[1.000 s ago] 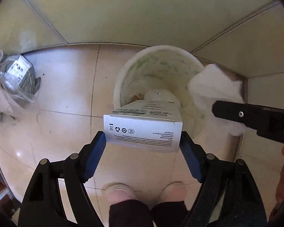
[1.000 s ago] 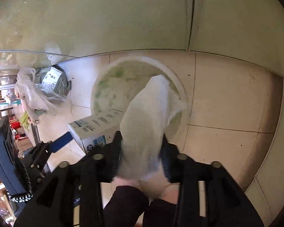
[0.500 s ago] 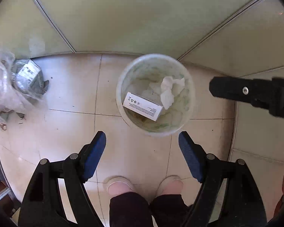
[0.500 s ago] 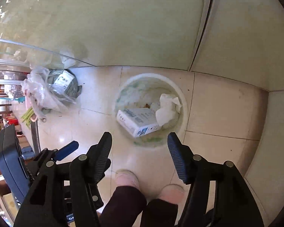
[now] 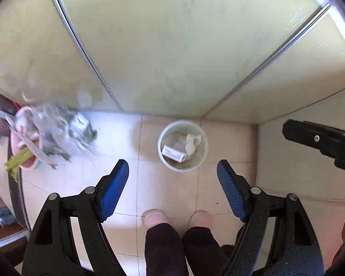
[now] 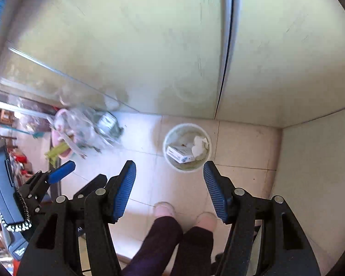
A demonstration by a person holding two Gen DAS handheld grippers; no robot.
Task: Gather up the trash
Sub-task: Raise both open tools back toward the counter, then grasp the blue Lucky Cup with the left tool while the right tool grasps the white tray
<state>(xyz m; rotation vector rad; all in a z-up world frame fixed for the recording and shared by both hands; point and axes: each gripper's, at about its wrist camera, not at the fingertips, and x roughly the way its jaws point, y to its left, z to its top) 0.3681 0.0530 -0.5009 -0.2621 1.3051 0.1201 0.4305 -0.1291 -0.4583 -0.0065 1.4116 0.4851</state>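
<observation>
Left gripper [image 5: 172, 177] spread wide and empty, right gripper [image 6: 169, 178] likewise apart and empty, both high above a white bin [image 5: 182, 146] on the tiled floor [image 5: 117, 138], small box [image 5: 174, 153] and crumpled tissue [image 5: 191, 143] lying inside it, plastic bag [image 5: 57, 133] near the bin

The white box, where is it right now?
The white box lies inside the round bin on the tiled floor, left of the crumpled tissue, in both views.

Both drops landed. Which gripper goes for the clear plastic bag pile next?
Left, likely. Both the left gripper and right gripper are open and empty, but the plastic bag pile lies on the left gripper's side of the bin.
</observation>
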